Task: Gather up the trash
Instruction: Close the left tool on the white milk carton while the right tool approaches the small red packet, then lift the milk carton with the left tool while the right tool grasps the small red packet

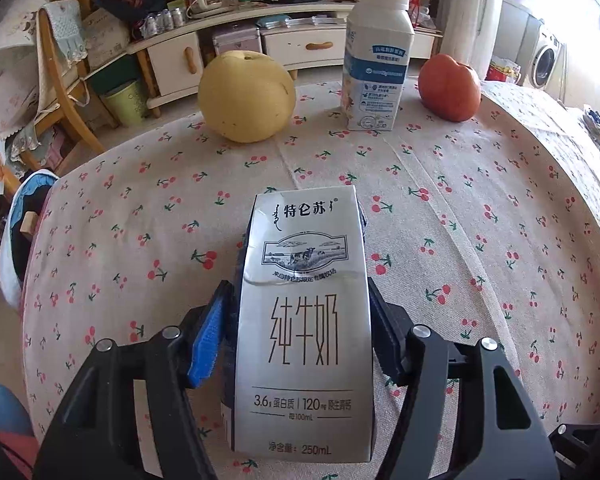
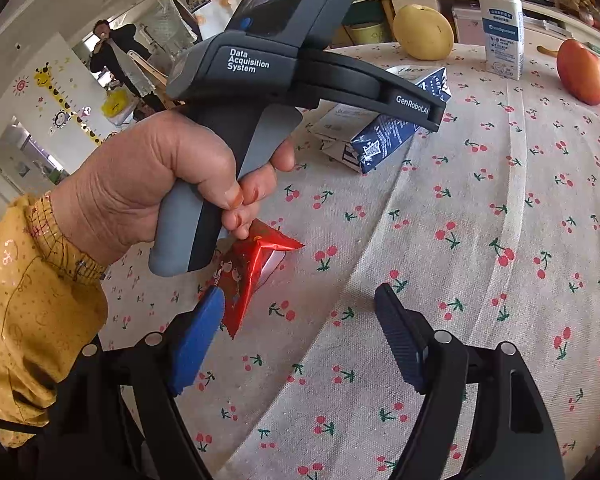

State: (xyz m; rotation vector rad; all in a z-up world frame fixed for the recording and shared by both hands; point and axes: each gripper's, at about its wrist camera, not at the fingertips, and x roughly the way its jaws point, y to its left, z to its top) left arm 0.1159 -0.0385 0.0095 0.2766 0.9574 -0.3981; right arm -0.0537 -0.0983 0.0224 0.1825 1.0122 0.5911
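Silver-and-navy milk carton [image 1: 304, 320] sits between the left gripper [image 1: 300, 320] jaws; contact unclear, its base cut off. Right gripper [image 2: 300, 336] jaws gape empty; the hand [image 2: 148, 184] half-hides a red foil wrapper [image 2: 252, 268]

A cherry-print cloth covers the tabletop [image 1: 480, 216]. Behind it runs a low cream sideboard [image 1: 300, 46] with wooden handles, its top crowded with bottles. A wooden chair [image 1: 56, 80] draped in fabric stands left. A washing machine [image 1: 546, 62] sits right, beside bright window light.
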